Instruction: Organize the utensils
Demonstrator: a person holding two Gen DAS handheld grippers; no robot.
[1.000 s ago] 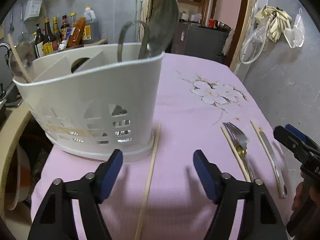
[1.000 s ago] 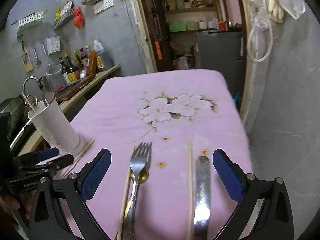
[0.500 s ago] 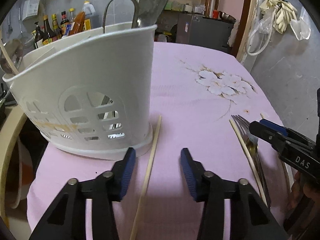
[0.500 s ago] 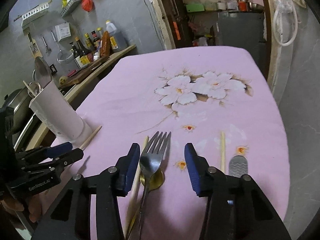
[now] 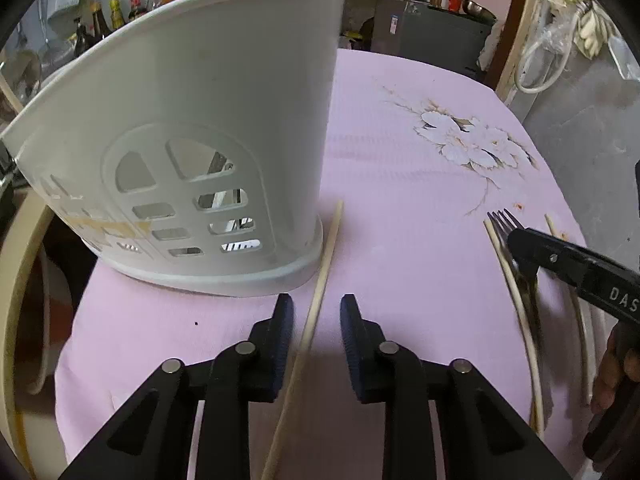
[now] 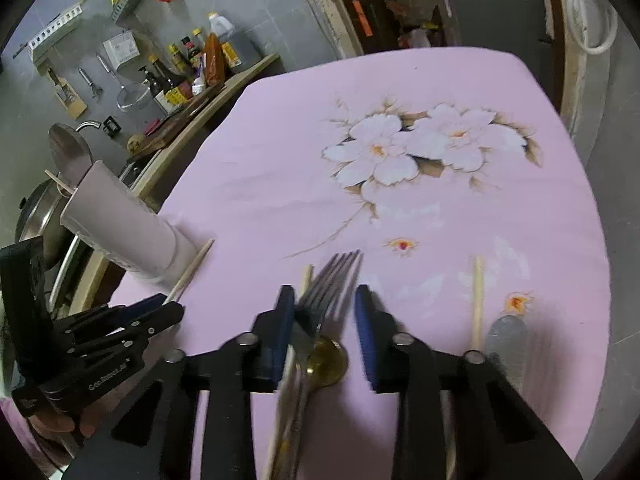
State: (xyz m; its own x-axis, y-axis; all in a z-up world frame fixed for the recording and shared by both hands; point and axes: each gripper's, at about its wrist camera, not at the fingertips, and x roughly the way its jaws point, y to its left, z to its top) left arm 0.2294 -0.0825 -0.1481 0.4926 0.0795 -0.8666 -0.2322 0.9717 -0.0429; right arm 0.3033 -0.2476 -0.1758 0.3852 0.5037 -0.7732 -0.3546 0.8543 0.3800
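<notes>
**A:** So how far along is this? Going left to right: the white caddy point(image 5: 208, 128) sits at the left edge of the bench point(image 5: 408, 184), and from the right wrist view there's already a big spoon point(image 6: 69, 151) and a thin stick standing in it. So I'd guess a few pieces are sorted, most aren't.

**B:** Agreed. Just right of the caddy base a chopstick point(image 5: 320, 288) lies flat, and the left gripper point(image 5: 316, 320) straddles it, fingers apart with a gap on both sides, not touching it as far as I can tell. Nothing lifted yet.

**A:** Further right, the fork point(image 6: 328, 280) lies over a gold spoon point(image 6: 326, 360) with another chopstick point(image 6: 304, 280) alongside. The right gripper point(image 6: 326, 304) has its fingers either side of the fork. The left pad looks about on it, the right one is apart.

**B:** Then one more chopstick point(image 6: 477, 300) and a knife point(image 6: 506, 340) at the far right, untouched.

**A:** Hard bits: the fork is motion-blurred, all the handles run out of frame, and the caddy's compartments can't be seen from here.
</notes>
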